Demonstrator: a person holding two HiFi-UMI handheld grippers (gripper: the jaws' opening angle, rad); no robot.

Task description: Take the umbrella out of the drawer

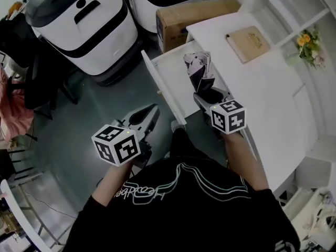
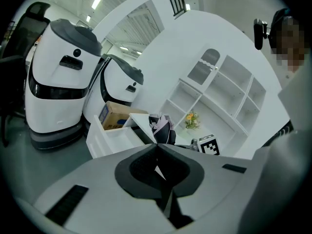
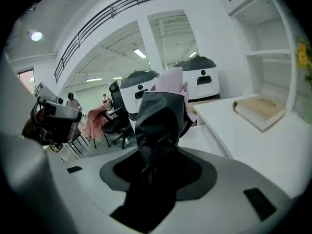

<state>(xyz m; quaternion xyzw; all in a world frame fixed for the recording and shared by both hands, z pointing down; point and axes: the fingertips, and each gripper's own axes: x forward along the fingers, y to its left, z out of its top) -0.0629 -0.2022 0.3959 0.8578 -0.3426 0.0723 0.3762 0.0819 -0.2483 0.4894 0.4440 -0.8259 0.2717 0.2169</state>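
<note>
A folded black and pale pink umbrella [image 1: 199, 70] stands upright above the open white drawer [image 1: 164, 85], lifted out of its tray. My right gripper [image 1: 208, 96] is shut on the umbrella's lower part. In the right gripper view the dark folded fabric [image 3: 158, 116] fills the space between the jaws of that gripper [image 3: 155, 167]. My left gripper [image 1: 148, 115] hangs to the left of the drawer, over the grey floor, its jaws together and holding nothing. From the left gripper view, its jaw tips [image 2: 156, 148] meet, and behind them are the umbrella [image 2: 162, 126] and the drawer [image 2: 109, 139].
The drawer belongs to a white desk [image 1: 262, 88] with a wooden book [image 1: 248, 43] on it. Flowers [image 1: 310, 43] stand on the shelving at right. A cardboard box [image 1: 184, 17] and two large white machines [image 1: 79, 25] stand beyond the drawer. A black chair [image 1: 31, 83] stands at left.
</note>
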